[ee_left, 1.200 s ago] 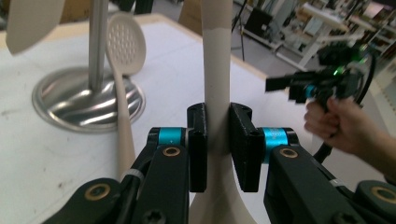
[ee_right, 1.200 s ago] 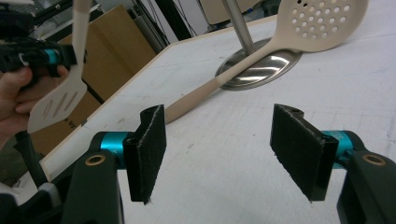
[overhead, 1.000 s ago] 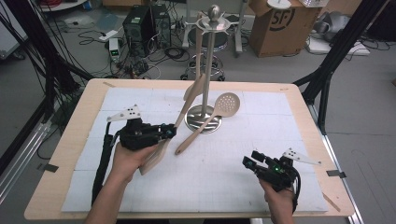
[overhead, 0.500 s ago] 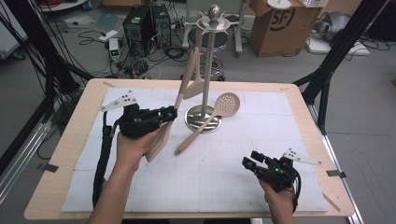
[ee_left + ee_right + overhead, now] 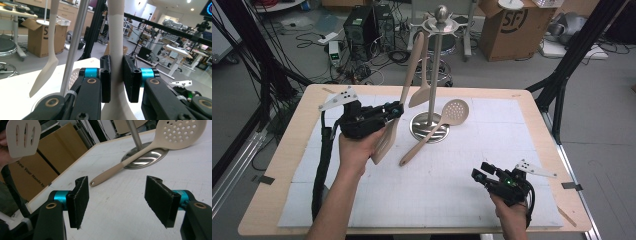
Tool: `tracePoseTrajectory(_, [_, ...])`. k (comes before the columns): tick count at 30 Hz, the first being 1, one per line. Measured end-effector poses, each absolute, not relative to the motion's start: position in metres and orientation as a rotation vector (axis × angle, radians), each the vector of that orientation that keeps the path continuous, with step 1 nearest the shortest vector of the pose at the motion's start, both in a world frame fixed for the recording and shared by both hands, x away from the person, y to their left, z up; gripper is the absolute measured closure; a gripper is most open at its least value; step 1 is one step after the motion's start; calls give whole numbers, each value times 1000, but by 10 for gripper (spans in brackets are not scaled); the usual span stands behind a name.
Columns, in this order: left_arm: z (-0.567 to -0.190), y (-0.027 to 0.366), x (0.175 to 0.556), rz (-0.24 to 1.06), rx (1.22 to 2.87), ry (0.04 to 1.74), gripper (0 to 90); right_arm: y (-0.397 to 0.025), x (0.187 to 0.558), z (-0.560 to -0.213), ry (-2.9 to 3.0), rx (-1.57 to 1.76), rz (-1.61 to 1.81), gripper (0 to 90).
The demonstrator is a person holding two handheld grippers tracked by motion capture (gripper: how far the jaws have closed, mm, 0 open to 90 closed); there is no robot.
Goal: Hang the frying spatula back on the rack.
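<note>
The left tongs [image 5: 395, 109] are clamped on the handle of a beige slotted spatula [image 5: 388, 141], lifted off the worktop [image 5: 287, 165] and leaning up toward the top ring of the metal utensil stand [image 5: 434, 75]. In the left gripper view the handle [image 5: 115, 50] sits squeezed between both pads, with the stand's pole [image 5: 75, 45] just beside it. A plain spatula [image 5: 422, 87] hangs from the stand, blade down. A perforated spoon [image 5: 437, 129] rests with its bowl on the stand's round base [image 5: 428, 129], handle running out over the white mat. Well away from the stand, near the worktop's front edge, the right tongs [image 5: 484, 174] hang spread wide, holding nothing; the right gripper view shows bare mat between the pads [image 5: 80, 200].
</note>
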State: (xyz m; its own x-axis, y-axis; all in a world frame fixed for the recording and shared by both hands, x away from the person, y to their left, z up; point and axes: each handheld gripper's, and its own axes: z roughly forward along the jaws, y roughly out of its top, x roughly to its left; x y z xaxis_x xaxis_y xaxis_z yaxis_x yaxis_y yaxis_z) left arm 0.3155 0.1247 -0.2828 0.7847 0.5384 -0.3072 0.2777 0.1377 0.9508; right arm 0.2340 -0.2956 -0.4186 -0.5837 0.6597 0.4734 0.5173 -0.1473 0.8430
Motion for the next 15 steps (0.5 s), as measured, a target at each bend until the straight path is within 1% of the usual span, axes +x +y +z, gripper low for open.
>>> tracePoseTrajectory(10, [-282,119,319,211,1482,712,778,-297,234,-418,1953,1372,1849,359])
tracePoseTrajectory(15, [-281,116,323,230,1499,725,778,-297,233,-418,1952,1373,1852,359])
